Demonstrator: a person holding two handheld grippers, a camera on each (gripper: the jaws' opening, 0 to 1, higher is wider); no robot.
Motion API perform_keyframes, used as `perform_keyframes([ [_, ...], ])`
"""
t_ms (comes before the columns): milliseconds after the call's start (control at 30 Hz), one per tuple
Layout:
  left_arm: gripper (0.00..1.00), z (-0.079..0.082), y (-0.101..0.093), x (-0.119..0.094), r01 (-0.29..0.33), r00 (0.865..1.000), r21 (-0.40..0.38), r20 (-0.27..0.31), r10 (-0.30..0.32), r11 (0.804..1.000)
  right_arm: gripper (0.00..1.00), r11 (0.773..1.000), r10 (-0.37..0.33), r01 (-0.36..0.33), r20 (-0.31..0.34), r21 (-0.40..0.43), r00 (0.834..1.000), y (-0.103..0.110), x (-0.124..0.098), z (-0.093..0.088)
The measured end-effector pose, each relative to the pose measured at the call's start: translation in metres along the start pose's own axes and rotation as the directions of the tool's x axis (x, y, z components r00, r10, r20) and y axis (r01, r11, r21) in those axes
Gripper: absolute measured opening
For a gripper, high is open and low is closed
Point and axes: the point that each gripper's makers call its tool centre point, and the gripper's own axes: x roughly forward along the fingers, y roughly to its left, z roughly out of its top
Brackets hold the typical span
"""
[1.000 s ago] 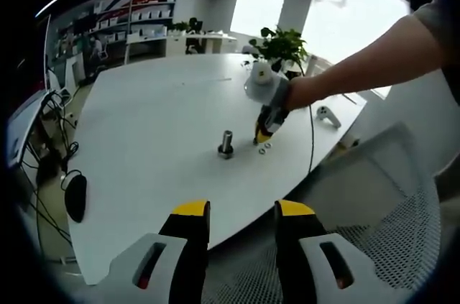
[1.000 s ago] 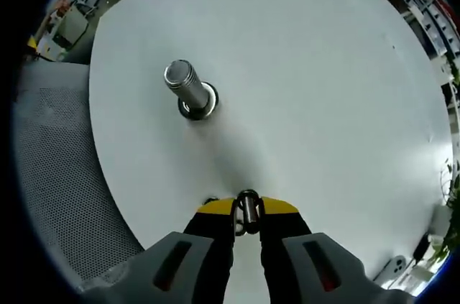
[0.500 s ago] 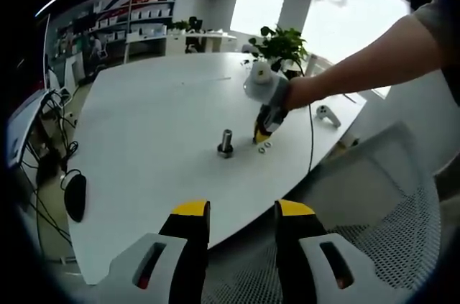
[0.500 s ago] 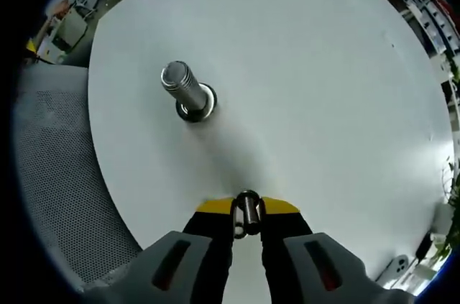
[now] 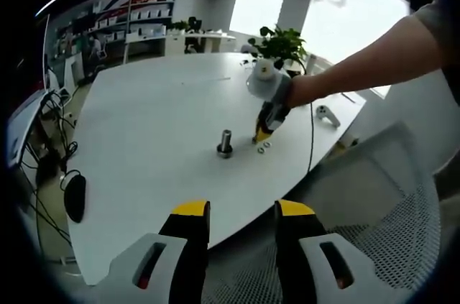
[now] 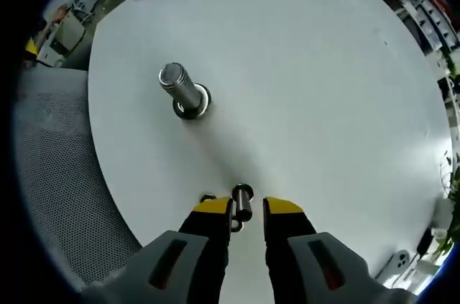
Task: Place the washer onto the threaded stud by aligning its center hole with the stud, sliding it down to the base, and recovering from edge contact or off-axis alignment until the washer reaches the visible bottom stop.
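White bench (image 6: 323, 88) spreads under our right claw (image 6: 246, 207), whose yellow-tipped jaws stand slightly parted with a washer (image 6: 241, 202) on edge between them; we cannot tell whether either jaw is touching it. Another washer (image 6: 208, 197) peeks out just left of the jaws. Ahead and to the left the stud (image 6: 180, 88) stands upright on its base, well apart from the washer.

Our left gripper view takes in the wider room: the bench (image 5: 144, 131) from the side, a chair's mesh seat (image 5: 374, 246) below, a plant (image 5: 282, 44) and a dark mouse (image 5: 75, 196). There the right claw (image 5: 260, 135) reaches down just right of the stud (image 5: 225, 142), with two small washers (image 5: 264, 146) lying at its tip. Our left claw (image 5: 241, 210) hangs open and empty over the bench edge.
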Motion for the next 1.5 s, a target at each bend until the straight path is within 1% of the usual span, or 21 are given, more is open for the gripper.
perform_keyframes([
  [433,0.34,0.000,-0.001,0.000,0.005,1.000,0.008,-0.004,-0.005,1.000,0.21,1.000,-0.015,0.015,0.009,0.023,1.000,-0.002,-0.006,-0.018],
  [600,0.34,0.001,-0.001,0.000,0.006,1.000,0.009,0.002,-0.006,1.000,0.22,0.999,-0.021,0.021,0.024,0.030,0.999,0.000,-0.010,-0.021],
  [733,0.34,0.001,-0.001,0.000,0.006,1.000,0.006,0.006,-0.006,1.000,0.22,0.999,-0.024,0.024,0.021,0.029,0.999,-0.002,-0.008,-0.025],
  [833,0.34,0.001,-0.002,0.000,0.009,1.000,0.009,0.003,-0.009,1.000,0.22,0.999,-0.014,0.014,0.018,0.039,1.000,0.001,-0.007,-0.029],
  [967,0.34,0.001,-0.001,0.000,0.008,1.000,0.007,0.006,-0.008,1.000,0.22,1.000,0.000,0.000,0.016,0.022,1.000,0.010,-0.002,-0.030],
  [1067,0.34,0.001,-0.001,0.000,0.007,1.000,0.006,0.004,-0.007,1.000,0.22,1.000,0.007,-0.007,0.011,0.013,1.000,0.013,0.004,-0.031],
  [1267,0.34,0.000,-0.001,0.000,0.007,1.000,0.007,0.000,-0.007,1.000,0.22,1.000,0.012,-0.012,0.010,0.002,1.000,0.017,0.006,-0.029],
  [1400,0.34,0.000,-0.001,0.000,0.005,1.000,0.004,-0.004,-0.005,1.000,0.22,1.000,0.017,-0.018,-0.009,-0.016,1.000,0.018,0.010,-0.033],
  [1433,0.34,0.000,-0.001,0.000,0.005,1.000,0.003,-0.003,-0.005,1.000,0.22,1.000,0.018,-0.018,0.003,-0.006,1.000,0.017,0.009,-0.031],
  [1500,0.34,0.000,-0.001,0.000,0.005,1.000,0.002,-0.001,-0.005,1.000,0.22,1.000,0.021,-0.021,0.003,-0.009,1.000,0.016,0.009,-0.030],
])
